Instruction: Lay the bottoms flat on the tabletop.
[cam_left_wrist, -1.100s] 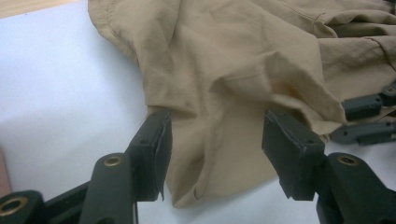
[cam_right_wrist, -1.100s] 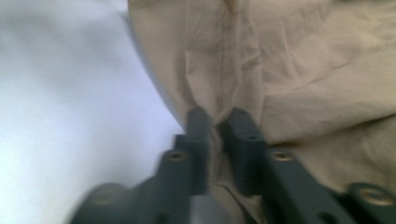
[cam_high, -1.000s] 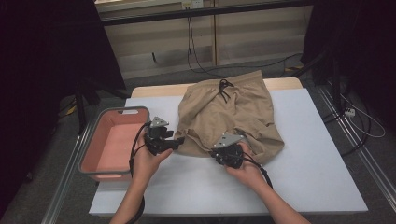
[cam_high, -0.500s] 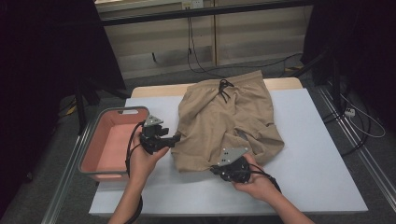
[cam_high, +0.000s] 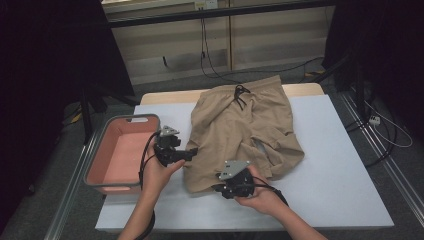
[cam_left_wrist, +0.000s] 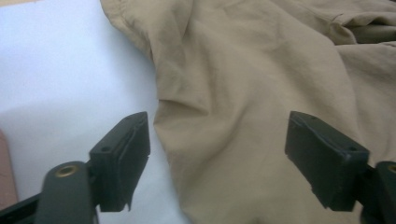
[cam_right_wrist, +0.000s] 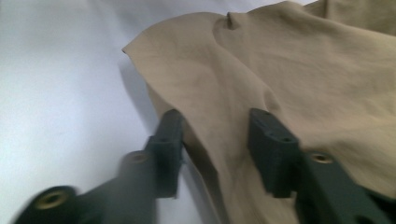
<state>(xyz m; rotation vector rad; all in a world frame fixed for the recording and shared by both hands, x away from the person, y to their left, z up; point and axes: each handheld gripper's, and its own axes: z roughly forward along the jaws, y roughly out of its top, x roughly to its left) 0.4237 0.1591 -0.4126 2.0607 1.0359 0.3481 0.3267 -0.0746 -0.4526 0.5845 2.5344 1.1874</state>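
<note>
I am letting go of the khaki shorts (cam_high: 245, 130) on the tabletop (cam_high: 330, 165), both jaws having just been opening: left hand-held gripper (cam_high: 192, 151) wide and empty, right hand-held gripper (cam_high: 218, 189) partly spread astride the hem, to regrip for folding.

The shorts (cam_high: 240, 130) are made of matt, creased tan cloth; the table (cam_high: 345, 190) is covered in smooth white.

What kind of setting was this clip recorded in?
Probably a lab or data-collection workspace, not a home: a white table with khaki drawstring shorts and a pink plastic bin, dark curtains at the sides, and loose cables across the floor.
</note>
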